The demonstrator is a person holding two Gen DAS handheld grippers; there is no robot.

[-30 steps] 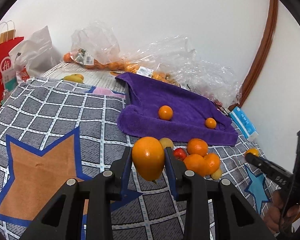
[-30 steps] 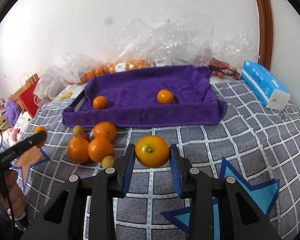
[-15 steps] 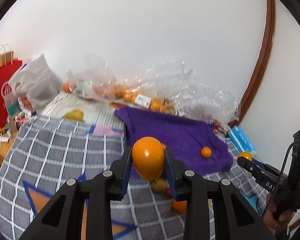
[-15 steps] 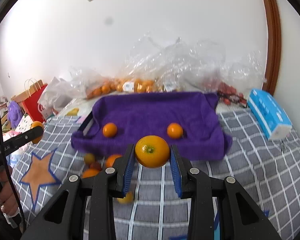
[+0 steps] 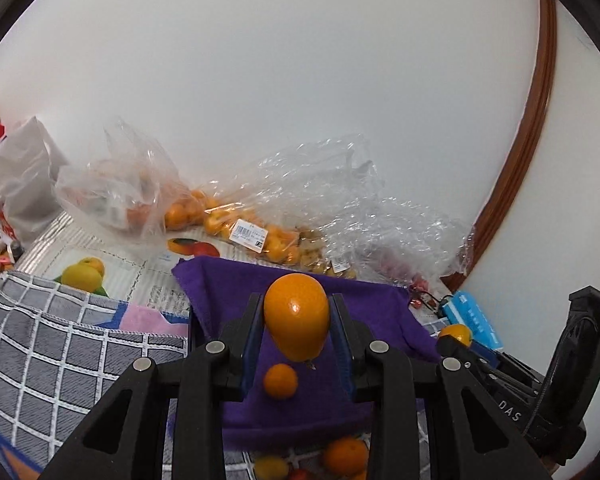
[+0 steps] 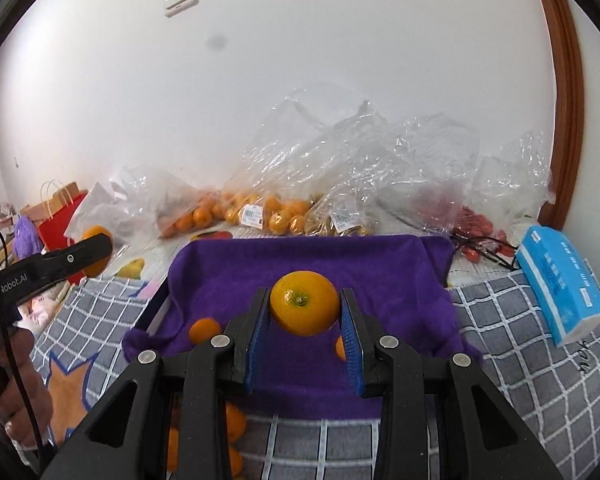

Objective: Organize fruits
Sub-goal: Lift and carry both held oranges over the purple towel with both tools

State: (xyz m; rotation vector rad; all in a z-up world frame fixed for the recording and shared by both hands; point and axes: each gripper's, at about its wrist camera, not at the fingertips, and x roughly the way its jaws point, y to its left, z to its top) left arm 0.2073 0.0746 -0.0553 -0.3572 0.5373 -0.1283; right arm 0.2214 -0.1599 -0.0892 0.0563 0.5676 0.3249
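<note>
Right wrist: one held orange, two (small) tangerines on towel

Both grippers hang over the purple towel, which lies on the checked blanket. The left gripper carries one orange, the right gripper another orange, each above a small orange resting on the towel. Behind the towel, against the wall, sit plastic bags of fruit. Right of the towel lies a tissue pack; left of it, beyond the blanket's edge, stands a paper bag. Loose fruit sits in front of the towel.
</note>
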